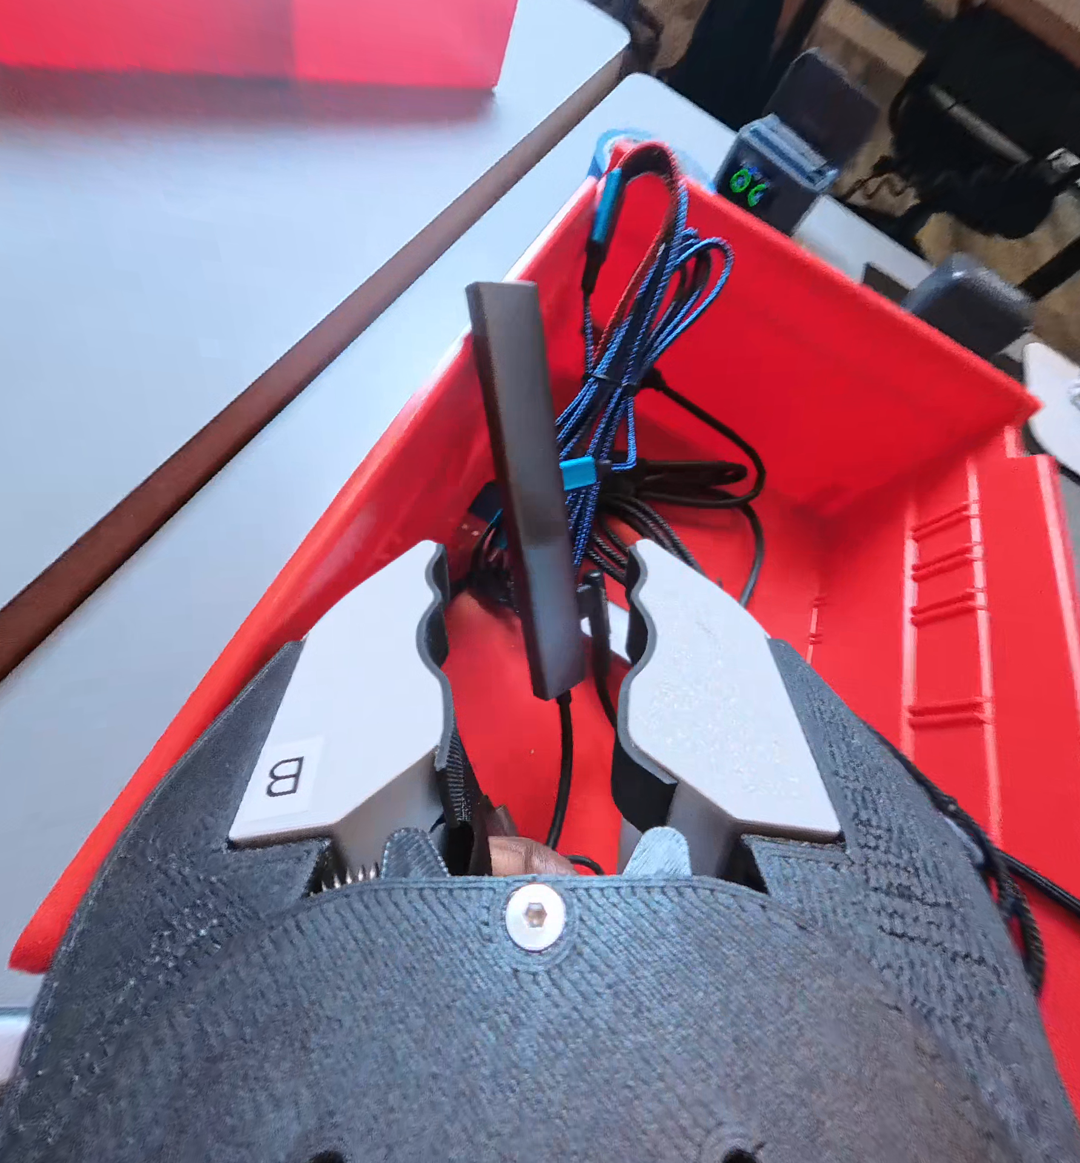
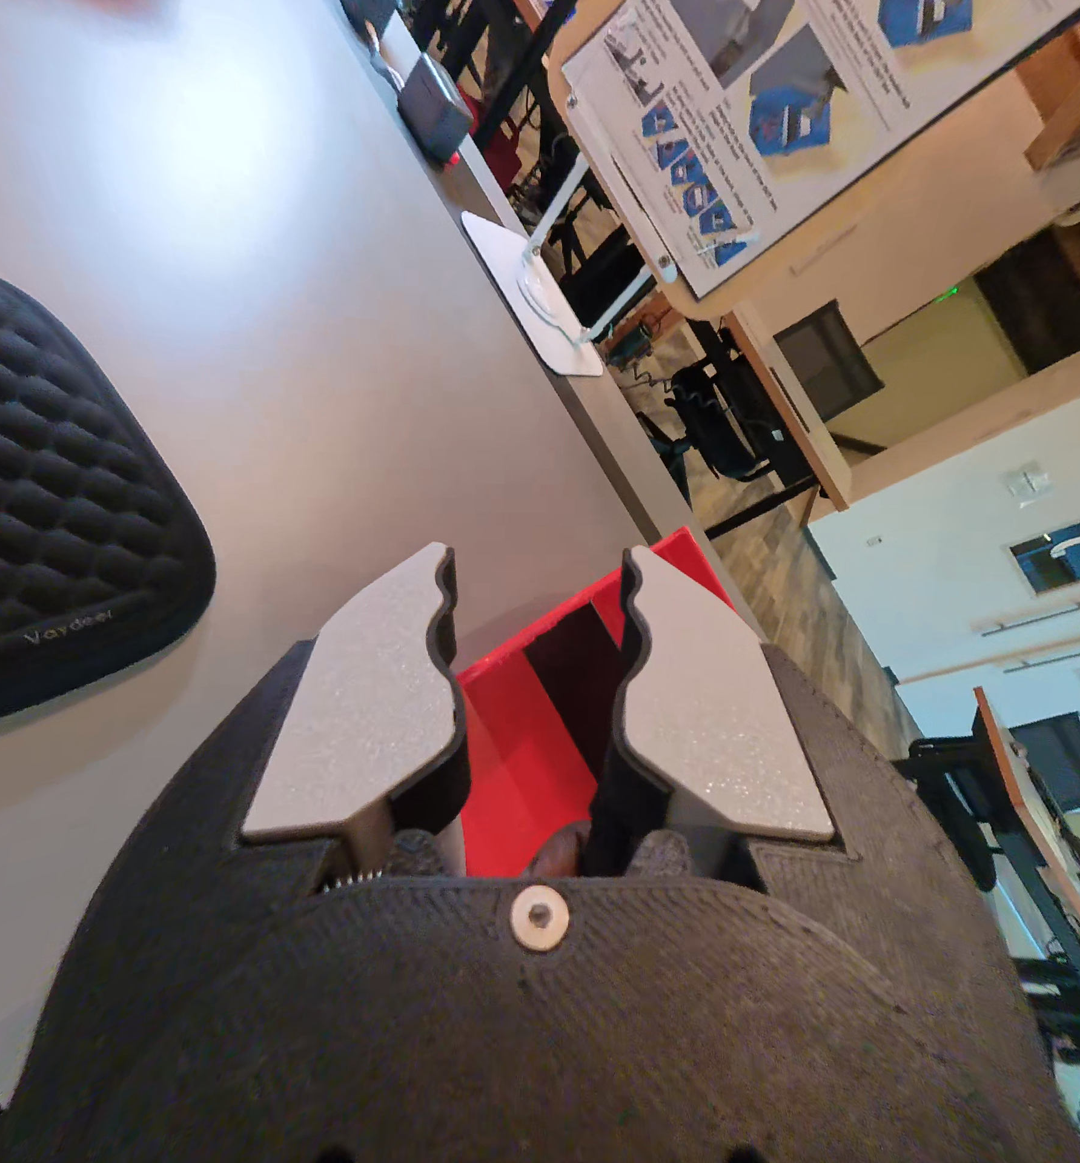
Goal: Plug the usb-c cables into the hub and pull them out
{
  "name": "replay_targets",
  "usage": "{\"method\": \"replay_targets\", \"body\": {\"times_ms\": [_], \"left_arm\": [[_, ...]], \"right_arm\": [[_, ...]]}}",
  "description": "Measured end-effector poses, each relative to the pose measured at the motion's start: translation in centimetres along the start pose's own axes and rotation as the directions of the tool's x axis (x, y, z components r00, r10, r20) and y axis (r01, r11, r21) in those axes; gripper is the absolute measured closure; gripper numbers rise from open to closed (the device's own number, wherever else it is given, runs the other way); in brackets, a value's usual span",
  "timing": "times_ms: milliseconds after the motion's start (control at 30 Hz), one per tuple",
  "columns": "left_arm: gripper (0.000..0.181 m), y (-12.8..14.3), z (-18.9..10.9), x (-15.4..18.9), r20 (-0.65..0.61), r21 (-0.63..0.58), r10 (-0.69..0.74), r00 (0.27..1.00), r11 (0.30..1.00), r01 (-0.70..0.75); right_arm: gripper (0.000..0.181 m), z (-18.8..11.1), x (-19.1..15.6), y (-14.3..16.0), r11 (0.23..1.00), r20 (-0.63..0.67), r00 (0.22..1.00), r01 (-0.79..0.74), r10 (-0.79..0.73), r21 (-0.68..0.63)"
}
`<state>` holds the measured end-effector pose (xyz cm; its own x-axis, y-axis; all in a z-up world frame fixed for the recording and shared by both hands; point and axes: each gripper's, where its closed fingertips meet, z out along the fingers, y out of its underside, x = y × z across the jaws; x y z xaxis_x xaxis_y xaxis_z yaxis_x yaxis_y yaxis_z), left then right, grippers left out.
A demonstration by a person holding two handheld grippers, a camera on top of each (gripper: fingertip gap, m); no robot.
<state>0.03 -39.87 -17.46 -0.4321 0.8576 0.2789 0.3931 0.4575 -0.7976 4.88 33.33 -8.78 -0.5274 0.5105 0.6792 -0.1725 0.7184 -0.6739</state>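
The left tool (image 1: 537, 598) hung spread wide over the red bin (image 1: 839, 390), gripping nothing. The dark grey hub (image 1: 524, 478) lay lengthwise in the gap between its fingers, whether touching them could not be told, with its thin black lead (image 1: 562, 774) trailing back toward the tool. Just past the hub sat the bundled blue-and-black braided cables (image 1: 638, 352), one blue-collared plug (image 1: 578, 473) right beside the hub's edge. The bin rested on a pale grey table (image 1: 147, 352); beyond a dark seam stood a second table with a blurred red box (image 1: 241, 38). At the far corner, a small black device with a green display (image 1: 770, 176).

The right tool (image 2: 540, 598) was likewise open and empty, with only a corner of the bin (image 2: 512, 755) visible between its fingers. That view alone caught a black quilted pad (image 2: 52, 491), a white stand base (image 2: 531, 296), a posted instruction board (image 2: 776, 113) and office desks behind.
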Motion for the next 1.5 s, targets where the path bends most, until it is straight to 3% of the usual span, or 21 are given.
{"method": "replay_targets", "body": {"times_ms": [167,233,300,333,433,600,800,967,1100,1300,1400,1500], "left_arm": [[0.129,-0.4,1.2,0.3,-0.006,-0.019,-0.017,1.000,1.000,0.017],[0.132,0.2,2.3,0.7,-0.044,-0.091,-0.023,0.999,0.996,0.019],[0.148,1.1,3.1,1.1,-0.088,-0.164,-0.027,0.996,0.986,0.012],[0.162,0.9,3.3,1.3,-0.103,-0.152,-0.016,0.995,0.988,0.000],[0.168,-1.0,2.3,3.1,-0.235,-0.012,0.007,0.972,1.000,-0.011],[0.171,-6.3,-2.4,4.8,-0.314,0.278,0.108,0.943,0.961,-0.018],[0.171,-14.0,-10.9,11.0,-0.344,0.573,0.397,0.851,0.807,-0.144],[0.172,-18.3,-17.1,18.2,-0.271,0.729,0.620,0.736,0.631,-0.263],[0.172,-21.5,-20.7,23.2,-0.196,0.808,0.712,0.675,0.507,-0.300],[0.171,-29.2,-26.1,29.7,-0.177,0.881,0.757,0.629,0.406,-0.241],[0.170,-29.7,-28.3,33.6,-0.195,0.886,0.803,0.563,0.391,-0.251],[0.171,-27.2,-28.9,36.5,-0.194,0.893,0.838,0.509,0.366,-0.262]], "right_arm": [[0.134,0.5,-0.4,0.1,1.000,0.000,1.000,0.026,-0.026,-0.008],[0.135,0.5,-0.3,0.4,0.999,-0.008,0.999,0.039,-0.039,-0.017],[0.137,0.5,-0.2,0.3,0.999,-0.019,0.999,0.045,-0.046,-0.009],[0.138,0.5,-0.2,0.2,0.999,-0.024,0.999,0.048,-0.049,-0.005],[0.140,0.6,-0.1,0.1,0.998,-0.033,0.997,0.063,-0.064,-0.010],[0.143,0.8,-0.1,-0.6,0.995,-0.052,0.994,0.099,-0.099,0.004],[0.146,0.3,0.0,-3.1,0.991,-0.065,0.994,0.091,-0.085,0.094],[0.149,-0.3,-0.2,-5.8,0.977,-0.057,0.997,0.053,-0.042,0.204],[0.151,-0.6,-0.4,-7.6,0.961,-0.043,0.999,0.019,-0.007,0.276],[0.151,-0.6,-0.6,-8.5,0.958,-0.045,0.999,0.019,-0.006,0.287],[0.152,-0.3,-1.1,-9.6,0.936,0.008,0.998,-0.055,0.056,0.348],[0.154,0.2,-2.0,-11.3,0.881,0.101,0.984,-0.178,0.149,0.439]]}}
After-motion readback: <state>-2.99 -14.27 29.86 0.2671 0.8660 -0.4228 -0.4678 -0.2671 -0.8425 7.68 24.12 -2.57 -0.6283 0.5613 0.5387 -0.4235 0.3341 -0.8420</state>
